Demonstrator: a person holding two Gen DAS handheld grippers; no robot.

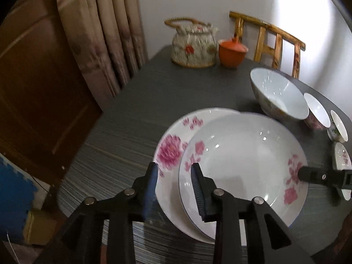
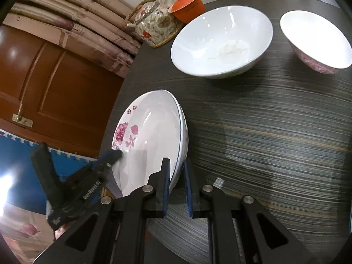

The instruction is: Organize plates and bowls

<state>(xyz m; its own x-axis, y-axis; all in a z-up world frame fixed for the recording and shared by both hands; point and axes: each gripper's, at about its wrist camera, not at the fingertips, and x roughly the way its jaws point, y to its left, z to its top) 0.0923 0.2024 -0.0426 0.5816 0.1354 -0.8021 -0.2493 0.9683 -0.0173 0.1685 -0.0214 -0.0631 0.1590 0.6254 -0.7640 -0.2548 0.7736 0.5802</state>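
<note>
2 plates (image 1: 242, 154) on dark striped table (image 1: 132, 114), curtain (image 1: 105, 33) behind.

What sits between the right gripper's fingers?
The rims of the two stacked floral plates sit between the right gripper fingers, seen in the right wrist view.

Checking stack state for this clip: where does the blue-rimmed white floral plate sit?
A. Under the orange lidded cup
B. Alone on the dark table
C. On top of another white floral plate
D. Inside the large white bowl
C: the blue-rimmed white floral plate rests on another white plate with pink flowers, whose rim shows beyond it; the right wrist view shows both rims stacked on the dark wood-grain table.
</note>
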